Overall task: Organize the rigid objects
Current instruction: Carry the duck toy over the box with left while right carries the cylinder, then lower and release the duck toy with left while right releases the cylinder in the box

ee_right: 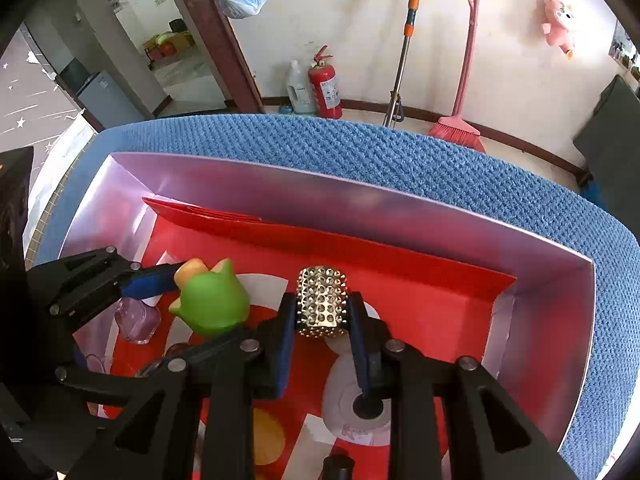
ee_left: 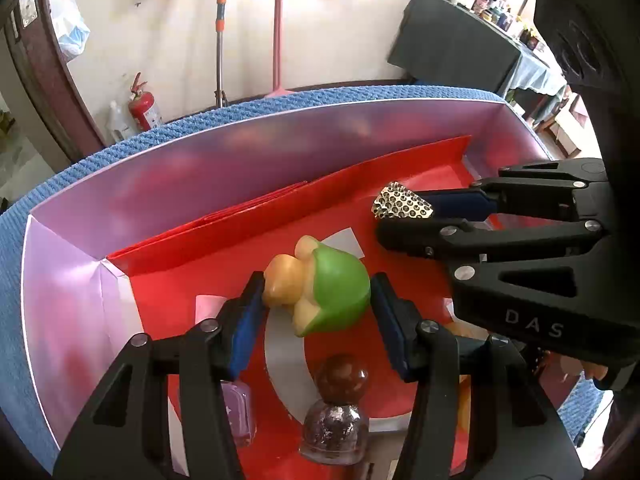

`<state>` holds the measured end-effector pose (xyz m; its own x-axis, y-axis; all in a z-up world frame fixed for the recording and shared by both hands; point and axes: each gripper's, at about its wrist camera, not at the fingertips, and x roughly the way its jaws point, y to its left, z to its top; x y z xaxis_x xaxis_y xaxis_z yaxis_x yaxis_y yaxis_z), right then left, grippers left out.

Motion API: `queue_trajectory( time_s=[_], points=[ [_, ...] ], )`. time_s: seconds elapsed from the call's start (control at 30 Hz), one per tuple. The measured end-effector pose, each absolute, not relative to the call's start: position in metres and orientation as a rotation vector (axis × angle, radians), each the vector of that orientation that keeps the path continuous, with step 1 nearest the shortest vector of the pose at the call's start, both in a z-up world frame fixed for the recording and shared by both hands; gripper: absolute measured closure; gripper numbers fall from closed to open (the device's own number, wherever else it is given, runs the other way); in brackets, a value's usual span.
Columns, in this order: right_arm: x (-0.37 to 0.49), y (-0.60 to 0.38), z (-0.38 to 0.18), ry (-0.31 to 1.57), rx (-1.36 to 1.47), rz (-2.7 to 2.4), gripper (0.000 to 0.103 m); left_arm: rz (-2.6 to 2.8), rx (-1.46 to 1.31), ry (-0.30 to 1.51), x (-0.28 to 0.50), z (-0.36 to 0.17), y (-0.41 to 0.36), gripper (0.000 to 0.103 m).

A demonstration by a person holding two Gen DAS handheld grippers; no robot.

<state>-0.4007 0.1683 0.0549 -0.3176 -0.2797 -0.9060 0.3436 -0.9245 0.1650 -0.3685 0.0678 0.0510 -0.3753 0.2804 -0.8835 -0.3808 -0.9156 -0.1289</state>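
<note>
Left gripper (ee_left: 316,292), seen from its own wrist camera, straddles a green and yellow toy figure (ee_left: 320,288) over the red floor of the box (ee_left: 68,280); its left pad touches the yellow part, while a narrow gap shows at the right pad, so the grip looks loose or not quite made. Nearer the camera stand a brown-capped bottle (ee_left: 336,420) and a lilac bottle (ee_left: 240,412). Toward the box's right end, the right gripper (ee_left: 404,210) holds a studded metal piece (ee_left: 402,204).

Right wrist view: right gripper (ee_right: 322,304) is closed on the studded piece (ee_right: 322,300), near the middle of the box floor. Green toy (ee_right: 212,304) sits to its left, with the lilac bottle (ee_right: 138,320) beyond.

Judgement: sorting is mid-way; several items are in the box, two are in hand.

Box rests on a blue knitted cloth (ee_right: 400,152). Behind it are a fire extinguisher (ee_right: 326,88), a pink broom (ee_right: 460,120) and a doorway.
</note>
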Motion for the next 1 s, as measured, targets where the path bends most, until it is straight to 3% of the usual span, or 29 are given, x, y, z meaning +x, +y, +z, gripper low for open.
queue_trajectory(
  time_s=[0.37, 0.8, 1.0],
  points=[
    [-0.4, 0.166, 0.053, 0.089, 1.549, -2.277, 0.068, 2.316, -1.463, 0.091, -0.371, 0.05, 0.061, 0.048],
    [-0.396, 0.17, 0.059, 0.087, 1.541, -2.292, 0.067, 2.34, -1.424, 0.083, -0.363, 0.06, 0.061, 0.041],
    [-0.389, 0.172, 0.072, 0.088, 1.513, -2.314, 0.059, 2.365, -1.386, 0.069, -0.353, 0.072, 0.058, 0.036]
  ],
)
